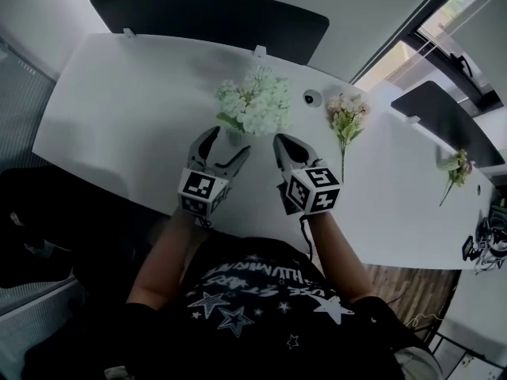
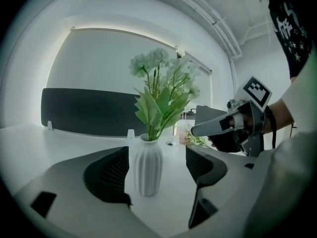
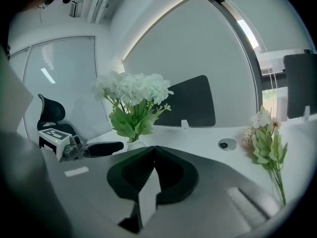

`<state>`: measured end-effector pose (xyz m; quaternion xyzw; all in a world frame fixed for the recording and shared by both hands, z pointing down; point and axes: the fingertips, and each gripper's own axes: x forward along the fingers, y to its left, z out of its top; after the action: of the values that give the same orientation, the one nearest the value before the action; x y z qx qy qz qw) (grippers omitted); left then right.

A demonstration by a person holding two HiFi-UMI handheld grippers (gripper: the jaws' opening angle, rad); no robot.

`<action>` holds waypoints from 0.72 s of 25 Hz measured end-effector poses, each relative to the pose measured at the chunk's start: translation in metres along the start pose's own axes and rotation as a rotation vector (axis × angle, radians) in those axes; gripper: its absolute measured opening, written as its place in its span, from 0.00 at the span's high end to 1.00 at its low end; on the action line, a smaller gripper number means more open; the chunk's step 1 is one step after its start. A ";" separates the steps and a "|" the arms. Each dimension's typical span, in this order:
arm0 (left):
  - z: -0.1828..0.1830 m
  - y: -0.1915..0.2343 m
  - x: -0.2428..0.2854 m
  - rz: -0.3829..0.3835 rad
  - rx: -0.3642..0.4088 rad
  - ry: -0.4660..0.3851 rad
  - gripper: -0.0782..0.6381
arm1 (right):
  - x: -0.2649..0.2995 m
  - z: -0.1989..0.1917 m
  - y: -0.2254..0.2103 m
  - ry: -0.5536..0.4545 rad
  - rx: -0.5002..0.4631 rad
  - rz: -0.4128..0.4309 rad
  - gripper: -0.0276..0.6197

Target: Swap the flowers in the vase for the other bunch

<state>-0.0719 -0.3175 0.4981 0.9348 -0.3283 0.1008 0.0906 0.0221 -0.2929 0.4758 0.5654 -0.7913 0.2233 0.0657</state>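
Observation:
A white ribbed vase (image 2: 147, 165) holds a bunch of white-green flowers (image 2: 163, 83) and stands on the white table (image 1: 119, 109). From the head view, the blooms (image 1: 257, 101) hide most of the vase. My left gripper (image 2: 157, 152) is open, and the vase stands between its jaws, nearer the left one, with neither pad pressing on it. My right gripper (image 1: 283, 142) is shut and empty, just right of the vase. The other bunch (image 1: 346, 117), pink and white, lies flat on the table further right, and it also shows in the right gripper view (image 3: 265, 143).
A round cable grommet (image 1: 312, 97) sits between the vase and the pink bunch. A third small bunch (image 1: 455, 169) lies at the far right. Dark partition screens (image 1: 214, 18) line the table's far edge. An office chair (image 3: 49, 113) stands off to the left.

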 end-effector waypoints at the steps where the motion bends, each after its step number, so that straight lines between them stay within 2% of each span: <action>1: -0.002 0.003 0.003 -0.001 -0.007 0.004 0.41 | 0.002 -0.001 -0.001 0.004 -0.002 -0.005 0.95; 10: -0.021 0.015 0.030 -0.032 0.041 0.058 0.41 | 0.015 -0.001 -0.007 0.024 -0.006 -0.024 0.95; 18: -0.029 0.015 0.043 -0.068 0.032 0.053 0.41 | 0.028 -0.011 0.002 0.077 -0.014 0.053 0.95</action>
<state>-0.0524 -0.3471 0.5385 0.9438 -0.2919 0.1277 0.0878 0.0090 -0.3118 0.4951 0.5348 -0.8043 0.2412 0.0942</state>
